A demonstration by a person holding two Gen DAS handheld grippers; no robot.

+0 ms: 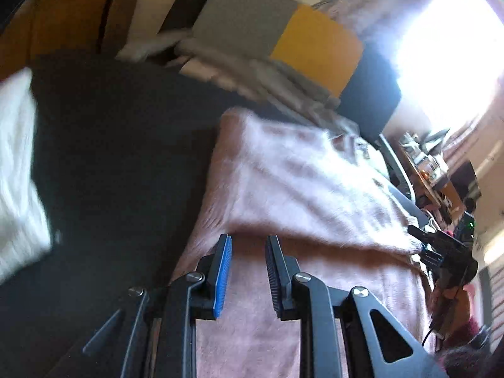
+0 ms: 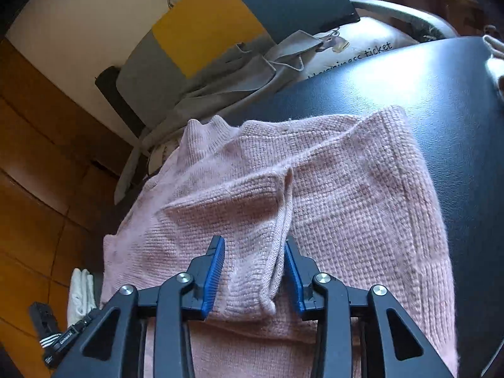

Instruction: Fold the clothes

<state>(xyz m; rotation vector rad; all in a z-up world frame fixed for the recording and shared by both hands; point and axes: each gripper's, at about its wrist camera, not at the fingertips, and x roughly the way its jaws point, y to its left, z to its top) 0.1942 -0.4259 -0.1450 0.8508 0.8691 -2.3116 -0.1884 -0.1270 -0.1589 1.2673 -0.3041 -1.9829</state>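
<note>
Two grippers are being held over a pink knitted sweater that is lying on a dark table. Nearest in the right wrist view, the right gripper is being kept with its jaws parted, and a folded sleeve of the sweater is lying between the blue pads; whether the pads are pressing on the knit cannot be told. The sweater is being shown partly folded, one layer laid over the body, with its collar lying toward the table's far left edge and its left side hanging over that edge. Beyond the collar, a grey garment is being draped at the table's far edge, and a white cushion with printed lettering is resting behind it.

In the left wrist view, which is blurred, the left gripper is being held with its jaws apart above the sweater, with nothing between them. At the right edge of that view, the right gripper is being seen at the folded layer's corner, with a hand behind it. A white cloth is lying on the table well apart to the left.
</note>
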